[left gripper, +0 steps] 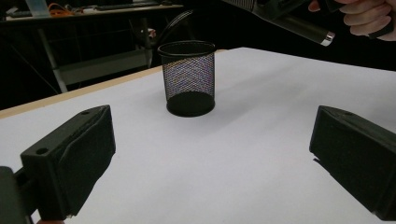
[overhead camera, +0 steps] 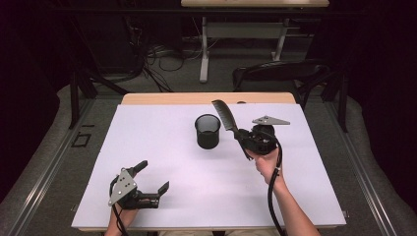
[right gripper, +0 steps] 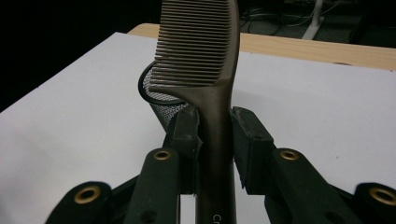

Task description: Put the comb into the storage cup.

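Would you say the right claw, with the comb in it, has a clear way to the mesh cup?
Probably yes: the right claw grips the comb just beside the mesh cup, whose mouth is open, and nothing lies between them.

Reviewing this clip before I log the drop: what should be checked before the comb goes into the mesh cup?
1. Right gripper shut on the comb handle: ok.
2. Mesh cup upright on the table: ok.
3. Cup free of other items: cannot tell.
4. Comb directly over the cup mouth: not ok, it sits to the cup's right.
5. Left gripper open and apart from the cup: ok.
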